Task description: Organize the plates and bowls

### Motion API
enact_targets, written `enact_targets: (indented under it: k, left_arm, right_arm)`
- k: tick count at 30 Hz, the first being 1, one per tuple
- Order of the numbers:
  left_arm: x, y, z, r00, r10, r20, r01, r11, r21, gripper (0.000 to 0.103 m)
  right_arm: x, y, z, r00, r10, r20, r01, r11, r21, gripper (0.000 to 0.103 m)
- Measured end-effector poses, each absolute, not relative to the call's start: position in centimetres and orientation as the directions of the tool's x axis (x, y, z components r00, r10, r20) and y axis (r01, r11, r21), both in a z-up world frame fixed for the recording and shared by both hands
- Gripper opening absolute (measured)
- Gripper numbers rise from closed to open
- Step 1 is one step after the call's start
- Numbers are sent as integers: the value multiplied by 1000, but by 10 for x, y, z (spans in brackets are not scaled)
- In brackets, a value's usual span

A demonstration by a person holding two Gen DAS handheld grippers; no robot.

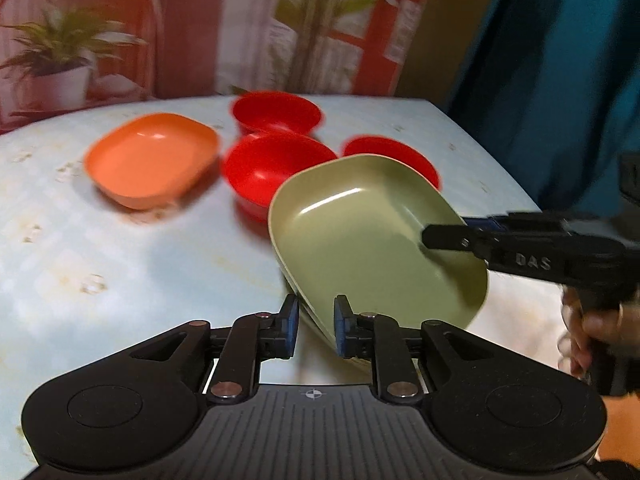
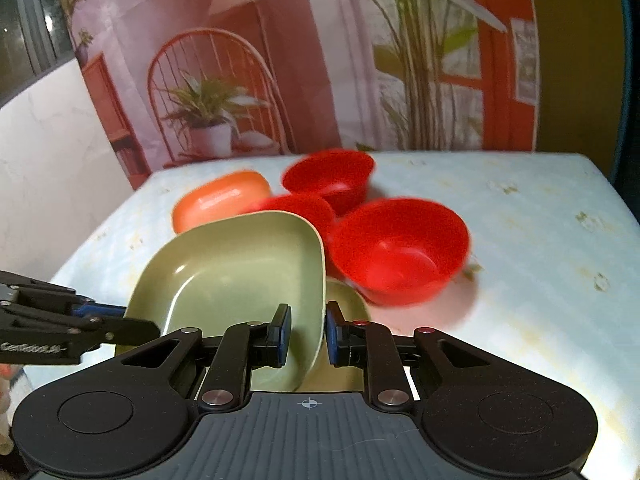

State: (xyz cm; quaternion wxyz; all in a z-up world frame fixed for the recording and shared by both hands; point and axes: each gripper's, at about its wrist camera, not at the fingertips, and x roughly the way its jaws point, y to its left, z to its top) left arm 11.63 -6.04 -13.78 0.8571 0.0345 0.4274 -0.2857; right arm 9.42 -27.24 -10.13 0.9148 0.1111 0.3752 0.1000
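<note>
Table (image 1: 100, 260): green plate (image 1: 360, 232) is held tilted above it, beside three red bowls (image 1: 272, 168) and orange plate (image 1: 152, 160). Transfer step judged underway; stacking onto a matching plate is called for next. Right gripper (image 2: 307, 334) is clamped on its rim, angled down. Left gripper (image 1: 316, 330) straddles the near rim; grip cannot be told.

We see a shallow olive-green square plastic plate (image 1: 360, 232) tilted above the surface. Behind it rest three round red plastic bowls (image 2: 400, 252) clustered together, and an orange square plate (image 1: 152, 160) sits leftmost.
</note>
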Motion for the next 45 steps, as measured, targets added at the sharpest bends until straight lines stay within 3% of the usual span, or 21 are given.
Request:
enact_targets:
  k: [8, 21, 28, 32, 45]
  left_arm:
    - [115, -75, -157, 384, -487, -785, 545, 805, -232, 23]
    - [128, -74, -167, 389, -453, -802, 503, 834, -227, 25]
    - [127, -73, -165, 396, -455, -798, 504, 834, -225, 25]
    - [129, -73, -167, 402, -446, -800, 498, 839, -217, 25]
    - [129, -69, -167, 431, -436, -790, 476, 854, -212, 25]
  right_arm:
    - [86, -289, -111, 645, 255, -720, -120, 965, 235, 17]
    - [111, -271, -120, 621, 217, -754, -172, 975, 138, 17]
    - [111, -269, -119, 616, 209, -760, -176, 976, 125, 19]
    - [109, -269, -117, 619, 196, -761, -174, 978, 110, 28]
    - [101, -279, -132, 602, 199, -773, -134, 980, 147, 26]
